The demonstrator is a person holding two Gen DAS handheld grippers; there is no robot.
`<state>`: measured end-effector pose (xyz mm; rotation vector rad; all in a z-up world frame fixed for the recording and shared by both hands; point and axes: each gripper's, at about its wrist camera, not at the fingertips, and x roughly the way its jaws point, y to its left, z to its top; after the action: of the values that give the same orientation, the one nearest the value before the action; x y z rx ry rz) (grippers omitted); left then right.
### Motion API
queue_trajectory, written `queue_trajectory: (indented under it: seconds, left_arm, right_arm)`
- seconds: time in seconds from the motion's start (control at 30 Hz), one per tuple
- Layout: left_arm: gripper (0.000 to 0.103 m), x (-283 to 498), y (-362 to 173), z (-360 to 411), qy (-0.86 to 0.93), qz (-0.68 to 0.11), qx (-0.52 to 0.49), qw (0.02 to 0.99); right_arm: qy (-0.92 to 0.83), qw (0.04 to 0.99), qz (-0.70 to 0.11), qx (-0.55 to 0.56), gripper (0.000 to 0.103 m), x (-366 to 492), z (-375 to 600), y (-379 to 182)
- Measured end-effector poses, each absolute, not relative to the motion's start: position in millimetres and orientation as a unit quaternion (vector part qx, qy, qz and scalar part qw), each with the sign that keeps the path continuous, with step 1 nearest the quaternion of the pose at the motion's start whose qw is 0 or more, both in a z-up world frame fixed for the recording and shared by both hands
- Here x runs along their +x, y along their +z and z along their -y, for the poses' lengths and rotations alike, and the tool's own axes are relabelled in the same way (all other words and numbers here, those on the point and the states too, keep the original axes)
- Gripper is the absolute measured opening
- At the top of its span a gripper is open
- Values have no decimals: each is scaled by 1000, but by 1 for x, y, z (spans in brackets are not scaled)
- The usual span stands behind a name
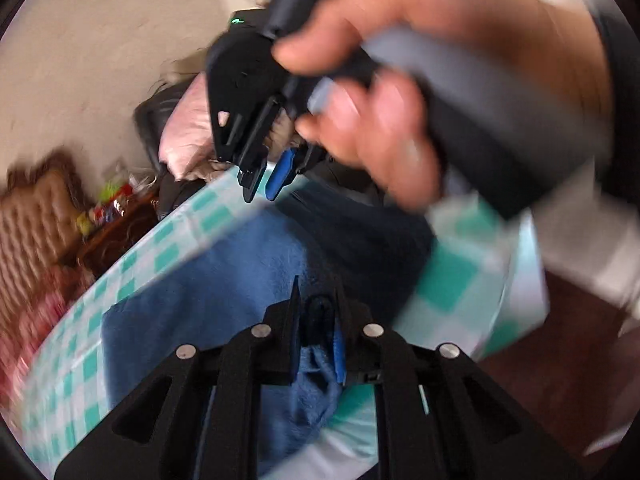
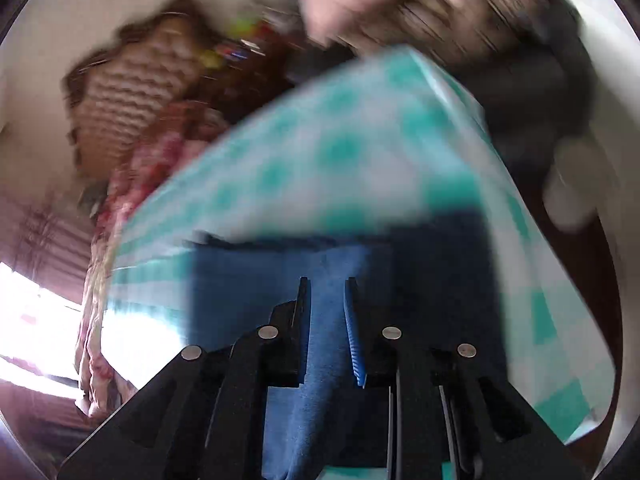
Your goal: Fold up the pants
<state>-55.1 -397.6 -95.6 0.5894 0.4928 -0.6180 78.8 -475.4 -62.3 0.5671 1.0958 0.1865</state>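
Note:
Blue fleece pants point(image 1: 224, 280) lie on a table with a teal-and-white checked cloth point(image 1: 132, 268). My left gripper point(image 1: 318, 312) is shut on a dark fold of the pants, with blue fabric hanging below its fingers. My right gripper point(image 1: 266, 180) shows in the left wrist view, held in a hand above the table's far edge, its jaws a little apart and empty. In the blurred right wrist view the right gripper point(image 2: 327, 300) hovers over the pants point(image 2: 320, 380) with a gap between its fingers and nothing in it.
A brown tufted headboard point(image 1: 36, 220) and a red-patterned bedspread point(image 1: 24, 340) are at the left. A wooden side table point(image 1: 116, 220) holds small colourful items. A pink cushion point(image 1: 188, 136) lies on a dark chair beyond the table. Dark wood floor point(image 1: 560, 360) shows at the right.

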Motion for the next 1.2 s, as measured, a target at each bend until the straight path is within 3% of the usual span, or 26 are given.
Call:
queue_trajectory:
  seconds: [0.07,0.17,0.23,0.3,0.33,0.4,0.43,0.47,0.5,0.6,0.8,1.03,1.2]
  left_arm:
    - [13,-67,-112,404,-282,-208,317,881]
    - [19,-63,-115,407,-267,-193,335,883]
    - [32,-64,-118,413,-256,-185,348,883]
    - [30,-63,-124,415,-256,-189,357,878]
    - [22,-61,-129,417,-254,-191,360,877]
    - [16,-58,-130,419,-253,-194,362,876]
    - [14,-57,-131,421,-250,-190,364,877]
    - [13,-56,-130,420,-247,-186,367,877]
    - [13,-55,-128,419,-244,-181,369,878]
    - [12,-50,-100,411,-224,-160,357,893]
    - [12,-44,-57,439,-224,-110,369,895]
    - [12,-23,-117,486,-265,-171,402,860]
    - [13,-17,-117,487,-261,-165,395,865]
  right_arm:
    - [99,810,-506,280,27,71,483,-73]
    - [114,811,-502,278,49,71,479,-74]
    - [131,813,-502,266,56,76,476,-72]
    - [139,809,-513,251,57,86,473,-74]
    - [137,808,-519,241,57,90,467,-76]
    - [136,806,-532,221,57,100,457,-82]
    - [135,804,-539,213,53,102,456,-85]
    - [129,804,-543,204,42,103,455,-86]
    - [120,804,-550,190,21,107,451,-85]
    - [159,818,-526,173,10,109,442,-53]
    - [163,848,-485,141,10,110,462,2]
    - [135,824,-533,136,10,125,505,-73]
    - [149,839,-501,150,10,117,510,-66]
